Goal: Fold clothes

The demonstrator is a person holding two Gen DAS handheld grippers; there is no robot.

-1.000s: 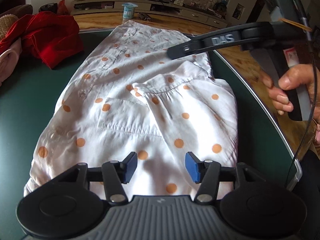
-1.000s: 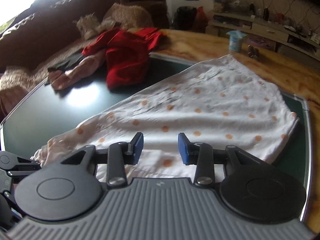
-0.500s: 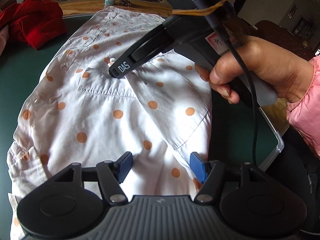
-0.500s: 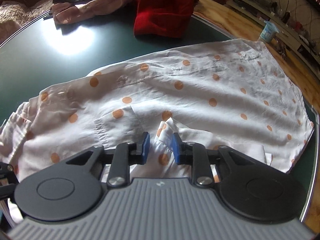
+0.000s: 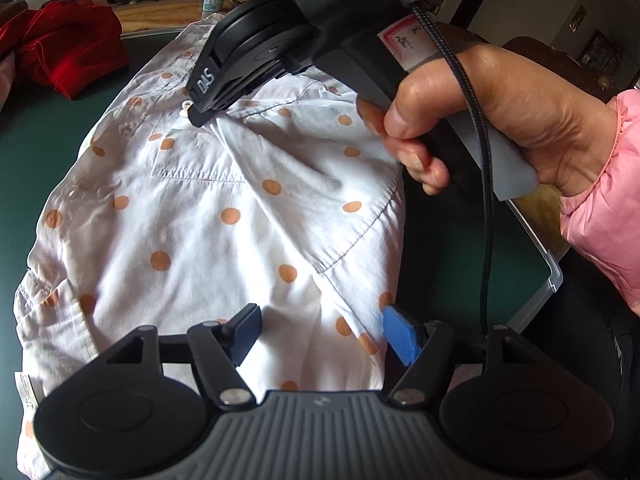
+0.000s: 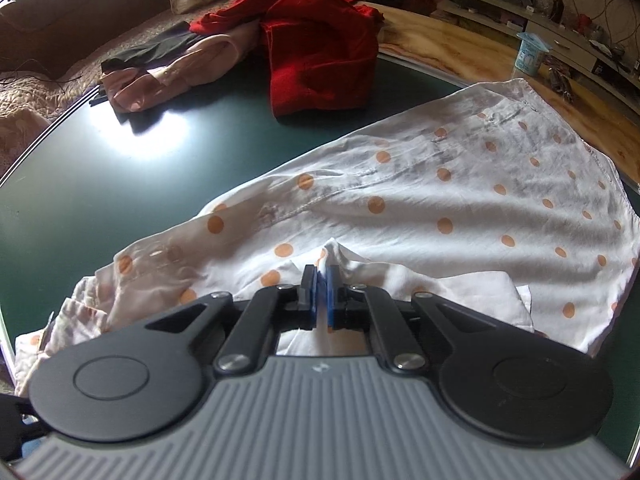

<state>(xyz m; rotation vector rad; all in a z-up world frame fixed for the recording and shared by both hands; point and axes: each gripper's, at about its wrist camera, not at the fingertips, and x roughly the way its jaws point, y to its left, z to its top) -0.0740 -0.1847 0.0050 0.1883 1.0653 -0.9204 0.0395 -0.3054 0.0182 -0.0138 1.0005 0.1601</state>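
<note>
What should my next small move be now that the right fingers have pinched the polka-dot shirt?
Probably close the left gripper on the shirt's near edge. The right gripper is already shut on a ridge of the white polka-dot shirt, but the left one's jaws are opening, astride the fabric without pressing it. With both corners held, the fold can be carried over evenly.

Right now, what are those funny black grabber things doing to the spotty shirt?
A person is folding a white shirt with orange dots on a dark green table, holding a gripper in each hand. The right gripper has pinched a bit of the shirt's cloth near the collar. The left gripper hovers over the shirt's near edge, its jaws opening with nothing gripped. A red garment and a pink one wait in a pile behind.
</note>
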